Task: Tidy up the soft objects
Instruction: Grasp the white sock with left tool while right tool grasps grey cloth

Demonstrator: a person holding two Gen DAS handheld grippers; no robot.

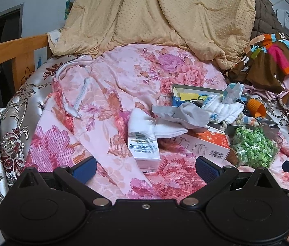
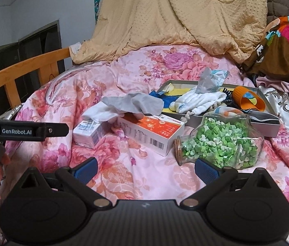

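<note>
Evidently the sorting is only just getting under way: the grey cloth [image 2: 136,103] and the white cloth [image 2: 101,114] are lying crumpled ahead of the right gripper [image 2: 145,171], draping over the orange box [image 2: 154,134] and the small white carton [image 2: 89,133], and nothing is being pinched yet. More soft pieces, a white quilted bundle [image 2: 199,100] among them, are sitting farther ahead and to the right in the grey tray [image 2: 236,123]. Both sets of jaws are standing spread and empty; the left gripper [image 1: 146,168] is hovering just short of the carton's near end over the floral bedspread [image 1: 66,123]. Just right of the right jaws, the glass jar [image 2: 222,143] of green bits is lying on its side. Next, I judge, a gripper is needing to reach forward, settle low over a fold of the grey cloth and pinch fabric alone, without dragging the boxes beneath.
</note>
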